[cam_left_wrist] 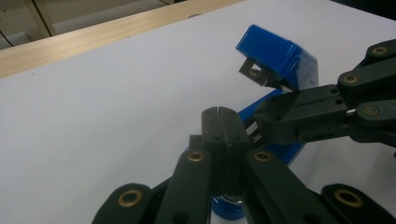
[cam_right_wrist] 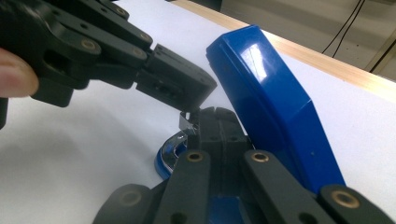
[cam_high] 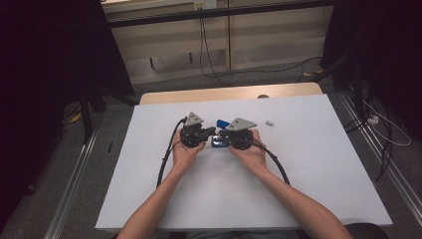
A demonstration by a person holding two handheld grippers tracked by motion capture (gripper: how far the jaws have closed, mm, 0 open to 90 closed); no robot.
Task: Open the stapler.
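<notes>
- High view: on the white table (cam_high: 308, 164), the left gripper (cam_high: 209, 133) and the right gripper (cam_high: 222, 137) meet nose to nose over a blue stapler (cam_high: 219, 142) near the table's middle. Its blue lid (cam_high: 222, 122) sticks up behind them. A small grey piece (cam_high: 269, 122) lies well apart to the right.
- Left gripper view: the left gripper (cam_left_wrist: 219, 111) has its jaws pressed together, clamped on the stapler's base (cam_left_wrist: 275, 151). The right gripper (cam_left_wrist: 258, 112) comes in from the right, touching the metal part beside it. The lid (cam_left_wrist: 275, 56) stands tilted open above.
- Right gripper view: the right gripper (cam_right_wrist: 217, 112) is closed on the stapler's metal rail (cam_right_wrist: 185, 122); the left gripper (cam_right_wrist: 205, 93) sits just above it, and the lid (cam_right_wrist: 271, 107) leans open to the right.
</notes>
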